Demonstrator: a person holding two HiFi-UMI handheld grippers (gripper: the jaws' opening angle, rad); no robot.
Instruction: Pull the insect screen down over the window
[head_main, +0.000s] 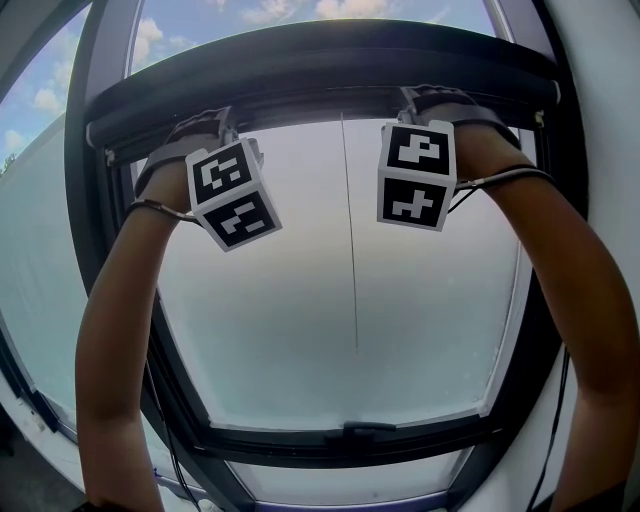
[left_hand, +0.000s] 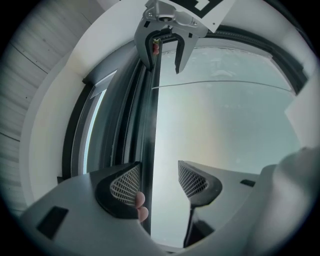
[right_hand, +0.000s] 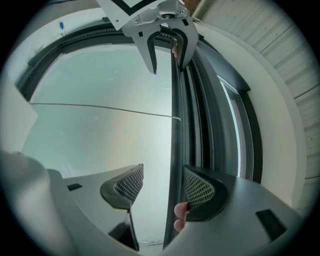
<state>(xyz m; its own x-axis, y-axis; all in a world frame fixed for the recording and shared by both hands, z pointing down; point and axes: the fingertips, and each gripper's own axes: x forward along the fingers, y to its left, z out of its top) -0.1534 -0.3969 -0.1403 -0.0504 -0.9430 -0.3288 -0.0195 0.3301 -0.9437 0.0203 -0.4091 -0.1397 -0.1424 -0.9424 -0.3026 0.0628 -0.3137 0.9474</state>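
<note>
Beyond dark window frame (head_main: 80, 170), saw cloudy sky. Found insect screen bar (head_main: 320, 70) up at 12 o'clock: smooth, dark, gently curved, thin cord (head_main: 350, 250) hanging below. Noted left gripper (left_hand: 159, 172) and right gripper (right_hand: 162, 175) spread wide, ribbed mesh pads straddling bar's thin edge, unclamped. Judged best to close the 2 claws evenly, then draw straight toward 6 o'clock, keeping bar level.

The right gripper (right_hand: 162, 180) is seen with its jaws apart, and the screen's dark bar (right_hand: 174, 145) is framed between them, close against the right-hand pad, where two fingertips (right_hand: 180, 216) are tucked beside it. Farther along the bar, the left gripper (right_hand: 167, 60) is set astride it, jaws likewise parted. The pale pane (right_hand: 90, 75) is crossed by a thin cord (right_hand: 100, 109).
</note>
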